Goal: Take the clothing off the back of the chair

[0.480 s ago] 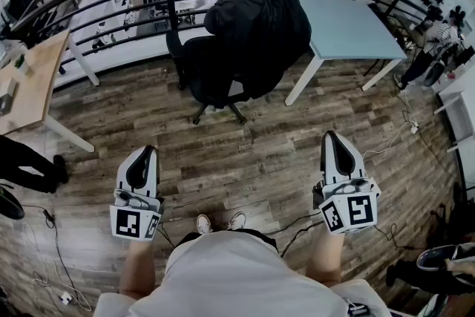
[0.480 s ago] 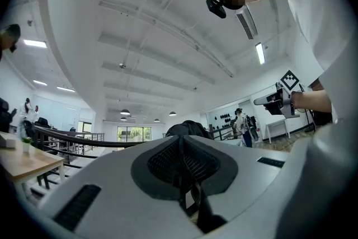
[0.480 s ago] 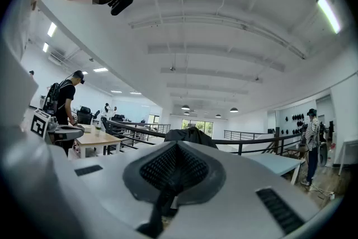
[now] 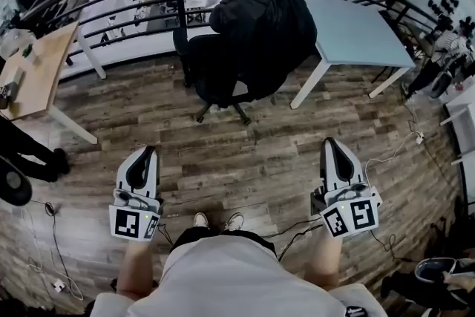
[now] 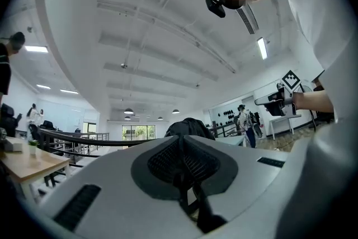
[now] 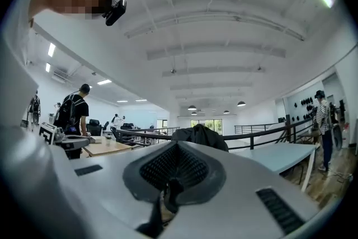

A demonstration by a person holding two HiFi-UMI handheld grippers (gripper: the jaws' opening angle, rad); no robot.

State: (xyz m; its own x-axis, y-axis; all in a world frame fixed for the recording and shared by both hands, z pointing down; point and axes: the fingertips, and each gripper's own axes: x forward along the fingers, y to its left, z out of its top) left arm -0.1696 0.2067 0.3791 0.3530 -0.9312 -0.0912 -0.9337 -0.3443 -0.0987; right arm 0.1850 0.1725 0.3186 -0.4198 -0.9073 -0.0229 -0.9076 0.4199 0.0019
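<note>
Clothing [image 4: 261, 26] on the chair [image 4: 211, 74] sits slightly further right in frame than before; left hand-held gripper [image 4: 145, 152] and right hand-held gripper [image 4: 332, 144] stay low, jaws pressed together, seemingly empty.

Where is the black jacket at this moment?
In the head view the black jacket hangs over the back of the chair at top centre, left of the blue table.

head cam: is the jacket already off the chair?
No, the black jacket is draped over the back of the office chair.
</note>
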